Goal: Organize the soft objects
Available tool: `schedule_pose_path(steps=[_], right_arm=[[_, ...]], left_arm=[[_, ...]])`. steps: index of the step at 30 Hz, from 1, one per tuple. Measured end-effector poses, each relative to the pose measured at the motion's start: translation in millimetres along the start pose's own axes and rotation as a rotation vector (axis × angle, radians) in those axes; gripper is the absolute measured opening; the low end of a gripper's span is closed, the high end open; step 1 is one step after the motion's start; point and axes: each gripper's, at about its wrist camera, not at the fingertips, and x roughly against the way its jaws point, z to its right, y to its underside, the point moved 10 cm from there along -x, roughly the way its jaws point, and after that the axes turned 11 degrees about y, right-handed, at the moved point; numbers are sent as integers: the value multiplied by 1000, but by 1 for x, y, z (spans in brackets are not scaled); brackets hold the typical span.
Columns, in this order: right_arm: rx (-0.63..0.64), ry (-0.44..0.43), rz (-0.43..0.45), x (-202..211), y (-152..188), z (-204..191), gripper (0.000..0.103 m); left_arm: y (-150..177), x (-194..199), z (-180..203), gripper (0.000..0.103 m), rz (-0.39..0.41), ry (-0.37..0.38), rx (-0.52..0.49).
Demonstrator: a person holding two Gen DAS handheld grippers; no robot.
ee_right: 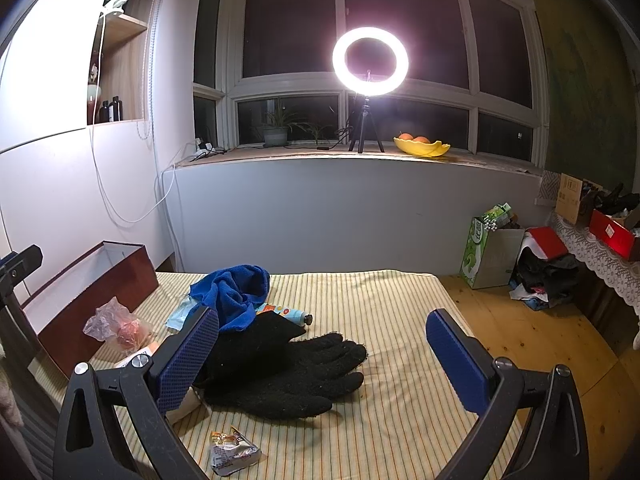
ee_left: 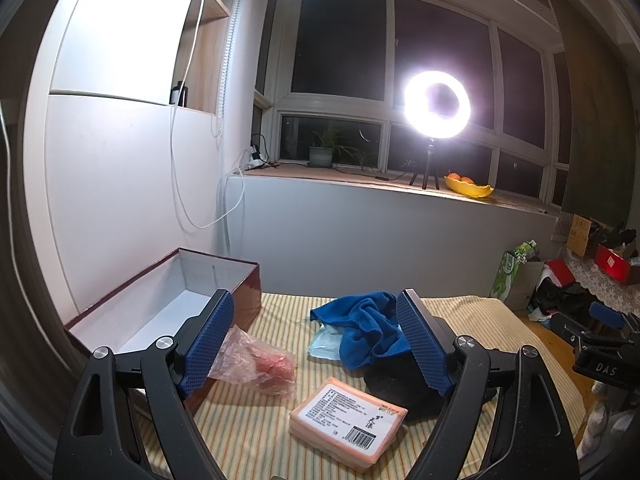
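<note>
On the striped cloth lie a crumpled blue towel (ee_left: 362, 322) (ee_right: 234, 292), black knit gloves (ee_right: 288, 372) (ee_left: 400, 388), a clear plastic bag with something pink inside (ee_left: 260, 364) (ee_right: 116, 326), a pink wipes pack with a label (ee_left: 348, 416), a pale blue face mask (ee_left: 324, 346) (ee_right: 178, 316) under the towel, and a small tube (ee_right: 290, 314). An open dark red box (ee_left: 168, 304) (ee_right: 92, 292) with a white inside stands at the left. My left gripper (ee_left: 316, 344) is open and empty above the items. My right gripper (ee_right: 320, 356) is open and empty over the gloves.
A crumpled snack wrapper (ee_right: 232, 450) lies near the front edge. A ring light (ee_right: 370, 62), a plant pot (ee_right: 275, 135) and a yellow fruit bowl (ee_right: 422, 146) stand on the windowsill. Cartons, clothes (ee_right: 544, 272) and a lace-covered shelf sit at the right on the wooden floor.
</note>
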Motion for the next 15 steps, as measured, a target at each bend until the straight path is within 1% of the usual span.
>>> schedule_pose_path(steps=[15], right_arm=[[3,-12,-10,-2,2,-5,102]], left_arm=[[1,0,0,83,-5,1,1]])
